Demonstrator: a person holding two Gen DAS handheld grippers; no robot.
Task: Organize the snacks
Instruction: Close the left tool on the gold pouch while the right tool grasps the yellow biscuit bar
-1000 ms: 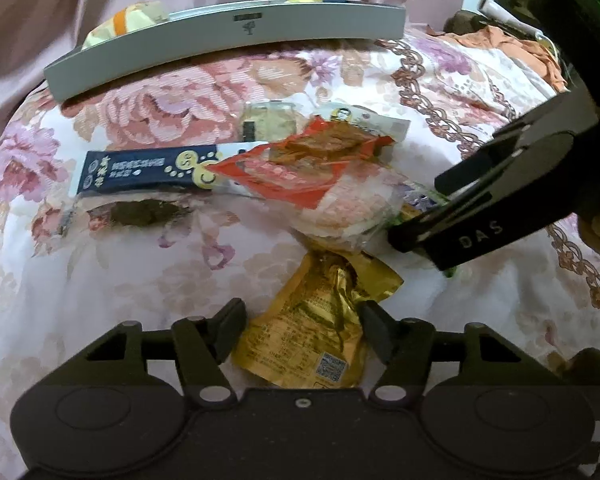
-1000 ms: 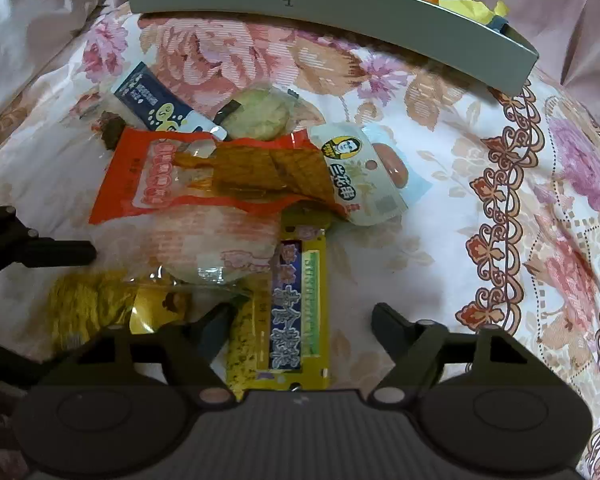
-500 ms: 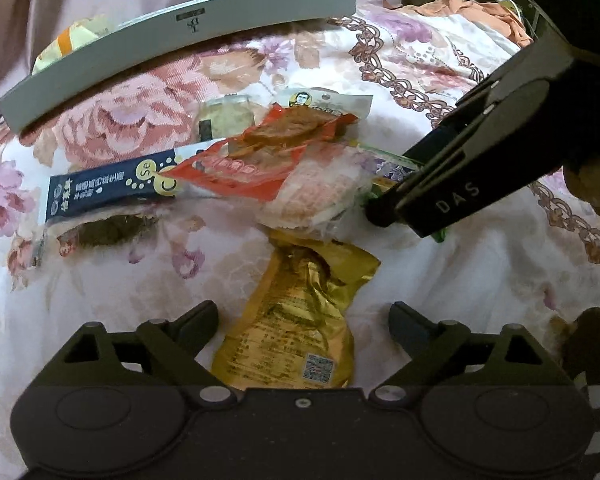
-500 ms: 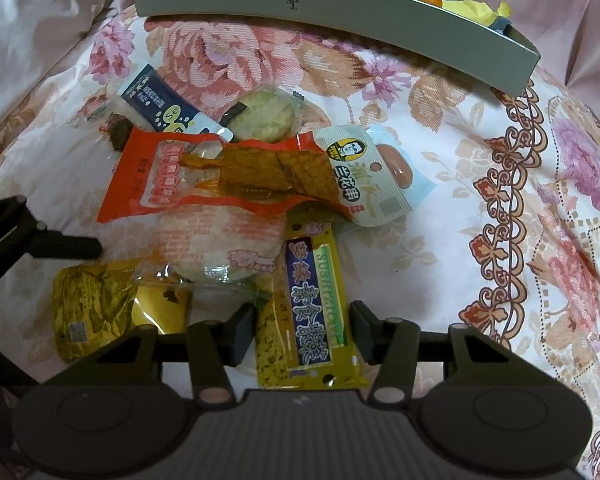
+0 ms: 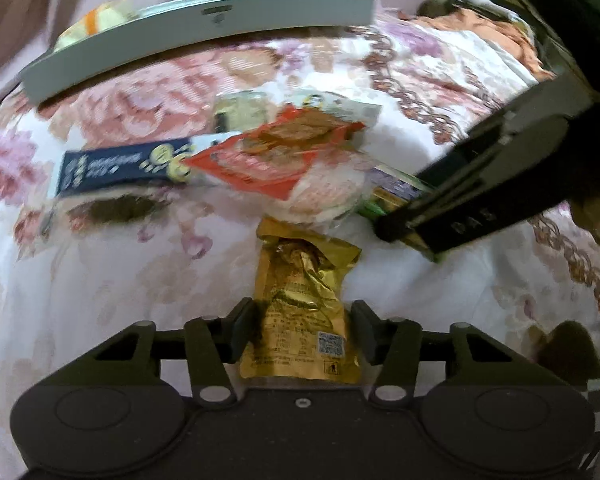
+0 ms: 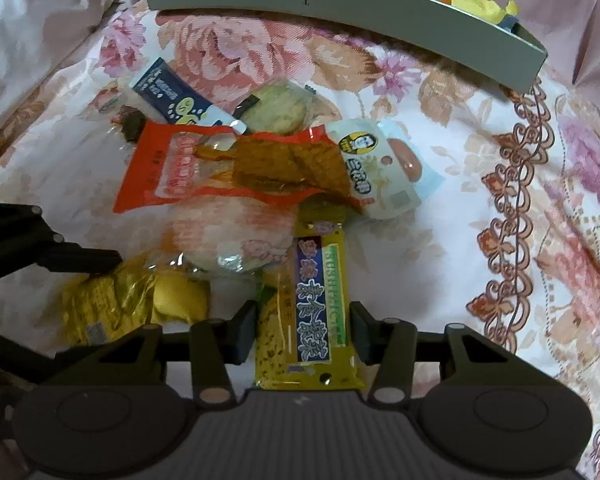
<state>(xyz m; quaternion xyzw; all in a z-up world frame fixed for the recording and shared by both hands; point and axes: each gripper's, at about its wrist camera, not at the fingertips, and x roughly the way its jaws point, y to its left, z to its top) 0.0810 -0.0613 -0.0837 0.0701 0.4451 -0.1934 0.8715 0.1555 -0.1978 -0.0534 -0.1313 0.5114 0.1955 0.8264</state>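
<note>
A pile of snack packets lies on a floral bedspread. My left gripper (image 5: 303, 320) is shut on a gold foil packet (image 5: 300, 312), which also shows in the right wrist view (image 6: 132, 304). My right gripper (image 6: 303, 326) is shut on a yellow packet with a blue label (image 6: 312, 312). In the pile are a red packet (image 6: 228, 168), a navy stick packet (image 6: 176, 98), a white-and-blue packet (image 6: 384, 168), a pale round cake (image 6: 228, 236) and a green round cake (image 6: 280, 108). The right gripper's body (image 5: 492, 184) crosses the left wrist view.
A grey tray (image 6: 340, 8) holding several snacks stands at the far edge of the bedspread; it also shows in the left wrist view (image 5: 204, 44). A dark dried snack (image 5: 116, 210) lies left of the pile. Pink fabric lies behind the tray.
Both grippers have closed: the left one onto the gold foil packet, the right one onto the yellow packet with the blue label. The right gripper moved forward over its packet.
</note>
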